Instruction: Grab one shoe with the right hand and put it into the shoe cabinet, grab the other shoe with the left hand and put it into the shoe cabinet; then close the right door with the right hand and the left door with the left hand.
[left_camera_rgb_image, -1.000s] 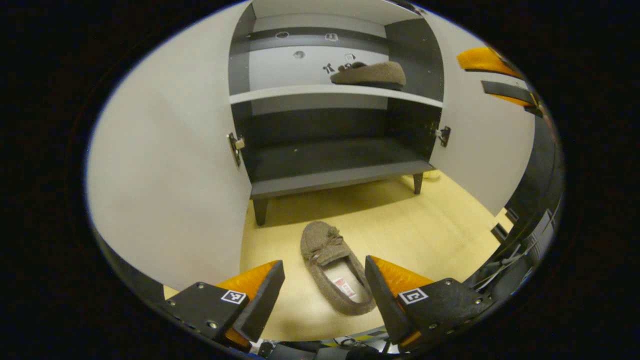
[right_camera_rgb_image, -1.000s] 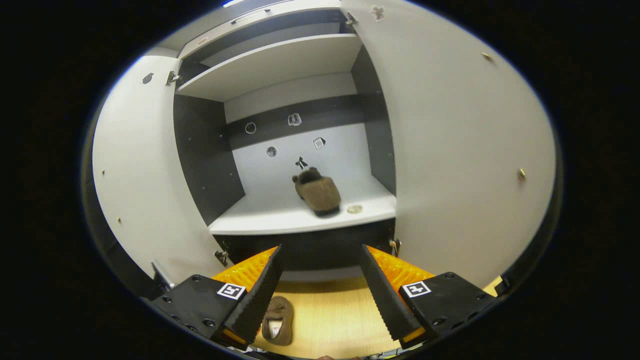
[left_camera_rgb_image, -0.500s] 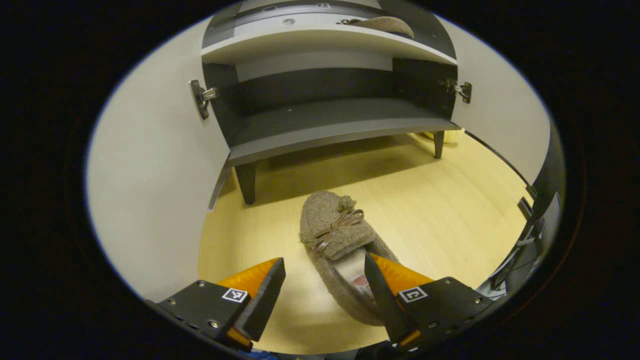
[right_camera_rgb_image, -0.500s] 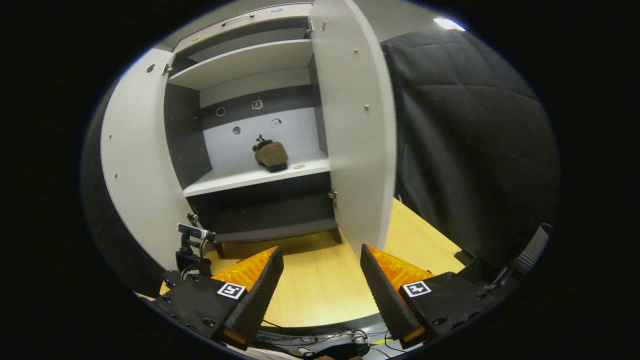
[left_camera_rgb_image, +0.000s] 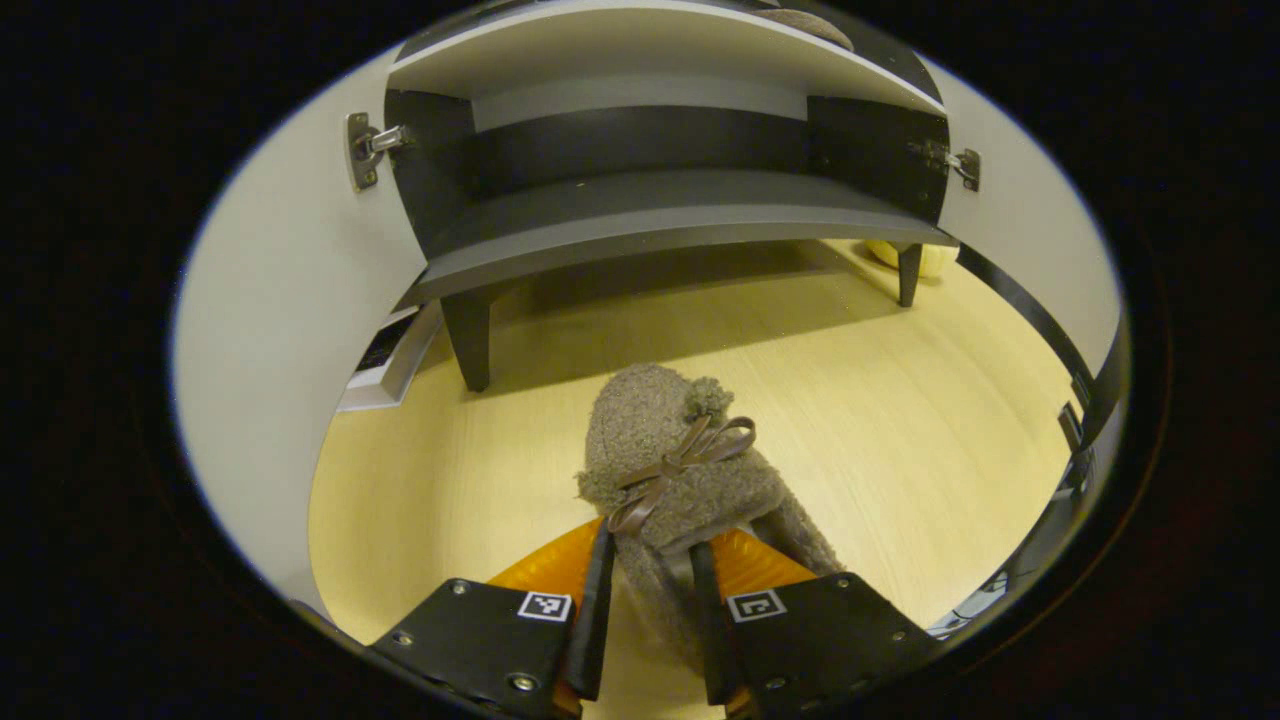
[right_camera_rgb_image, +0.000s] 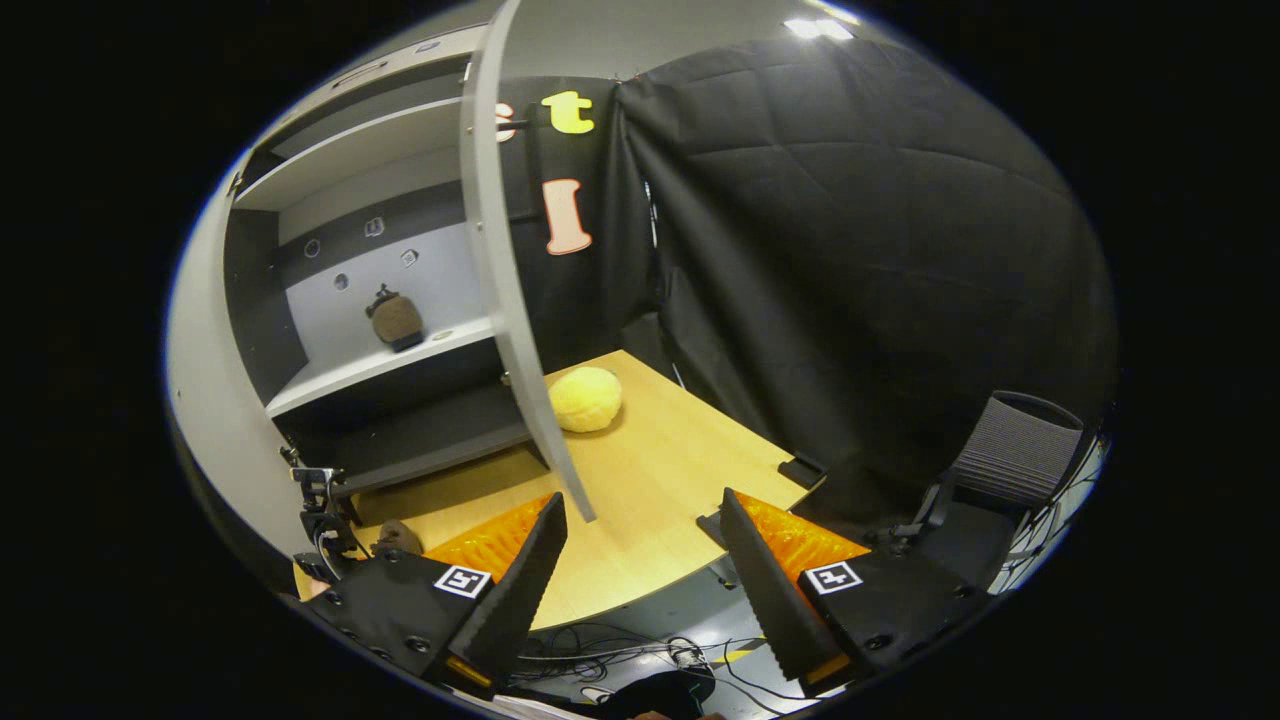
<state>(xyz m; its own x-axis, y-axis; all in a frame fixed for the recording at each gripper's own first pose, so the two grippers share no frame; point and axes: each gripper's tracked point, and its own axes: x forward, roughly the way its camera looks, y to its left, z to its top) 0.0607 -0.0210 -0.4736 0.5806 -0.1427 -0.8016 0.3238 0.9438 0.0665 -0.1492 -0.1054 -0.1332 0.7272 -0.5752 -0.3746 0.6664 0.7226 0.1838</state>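
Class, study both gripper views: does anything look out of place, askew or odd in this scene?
One thing: a yellow fuzzy ball lies on the wooden floor just behind the open right door, though it is no part of the shoe job. The shoe on the shelf and the shoe held by the left gripper look in order.

Each gripper, the left gripper (left_camera_rgb_image: 648, 600) and the right gripper (right_camera_rgb_image: 640, 580), has black screwed finger mounts bearing small square black-and-white marker tags, with ribbed finger backs.
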